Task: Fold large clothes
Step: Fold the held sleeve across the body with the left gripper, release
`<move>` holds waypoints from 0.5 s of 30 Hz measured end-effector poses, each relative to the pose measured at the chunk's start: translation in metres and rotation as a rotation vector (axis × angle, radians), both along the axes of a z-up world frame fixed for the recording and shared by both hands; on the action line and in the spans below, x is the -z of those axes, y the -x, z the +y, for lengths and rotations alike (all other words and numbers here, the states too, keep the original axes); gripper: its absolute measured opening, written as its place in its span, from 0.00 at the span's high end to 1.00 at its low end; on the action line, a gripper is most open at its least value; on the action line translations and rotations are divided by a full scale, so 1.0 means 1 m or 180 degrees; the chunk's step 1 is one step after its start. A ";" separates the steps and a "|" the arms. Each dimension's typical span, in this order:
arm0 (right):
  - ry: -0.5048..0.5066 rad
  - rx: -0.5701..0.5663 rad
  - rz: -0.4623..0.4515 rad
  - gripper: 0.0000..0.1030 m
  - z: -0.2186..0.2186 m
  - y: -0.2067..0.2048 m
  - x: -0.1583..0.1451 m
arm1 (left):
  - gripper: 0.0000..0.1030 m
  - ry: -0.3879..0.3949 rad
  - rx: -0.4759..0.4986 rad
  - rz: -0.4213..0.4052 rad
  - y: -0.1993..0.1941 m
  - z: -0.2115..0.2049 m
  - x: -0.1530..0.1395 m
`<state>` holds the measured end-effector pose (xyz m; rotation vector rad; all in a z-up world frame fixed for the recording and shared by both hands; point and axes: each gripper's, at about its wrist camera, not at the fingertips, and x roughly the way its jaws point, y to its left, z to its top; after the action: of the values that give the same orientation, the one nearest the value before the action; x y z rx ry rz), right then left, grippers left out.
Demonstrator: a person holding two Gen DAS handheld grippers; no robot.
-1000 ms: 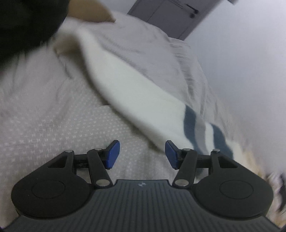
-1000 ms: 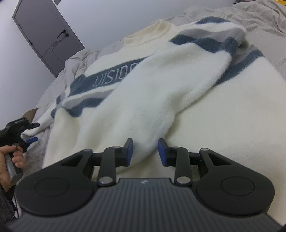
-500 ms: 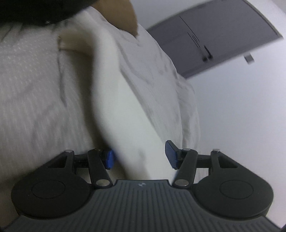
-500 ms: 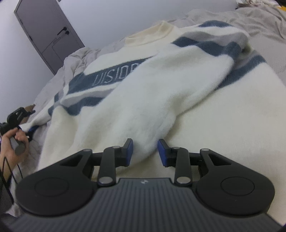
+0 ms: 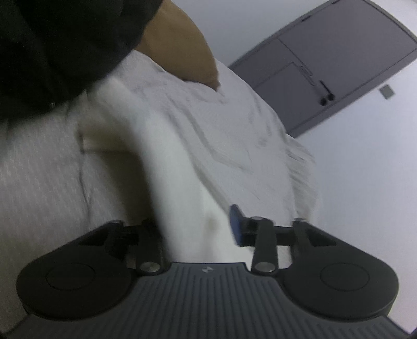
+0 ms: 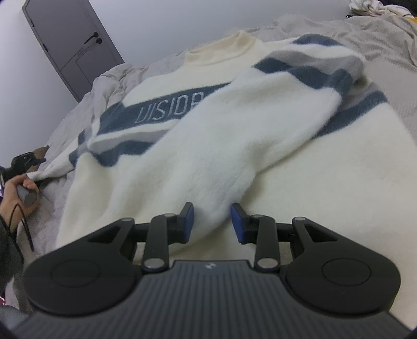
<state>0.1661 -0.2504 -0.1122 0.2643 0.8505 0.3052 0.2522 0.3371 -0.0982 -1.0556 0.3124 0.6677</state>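
A fluffy cream sweater [image 6: 260, 156] with blue and grey stripes lies front up on the bed. One sleeve [image 6: 234, 146] is folded across its body, and its end sits between the pads of my right gripper [image 6: 211, 221], which is shut on it. At the far left my left gripper [image 6: 24, 163], held by a hand [image 6: 15, 190], has the other sleeve's end. In the left wrist view that blurred cream sleeve [image 5: 161, 167] runs between the closing jaws of my left gripper [image 5: 198, 229]; it hides the left pad and touches the right one.
Rumpled grey bedding [image 6: 378, 47] surrounds the sweater. A grey door [image 6: 73, 44] stands in the white wall beyond the bed. A heap of clothes [image 6: 378, 6] lies at the far right corner. The person's dark clothing [image 5: 52, 39] and a tan shape [image 5: 182, 52] fill the left wrist view's top left.
My left gripper has slid sideways onto the cream sleeve and rolled, and its jaws have narrowed around it. My right gripper has stayed still on the folded sleeve.
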 end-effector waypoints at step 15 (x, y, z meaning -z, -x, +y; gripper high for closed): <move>0.0057 0.0241 -0.0318 0.65 -0.027 0.029 -0.038 | 0.92 -0.2068 0.0985 0.0006 -0.021 -0.134 -0.195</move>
<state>0.1373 -0.2777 -0.0739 0.2618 0.7426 0.2379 0.2731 0.2030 0.0964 -0.3742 0.2289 0.4409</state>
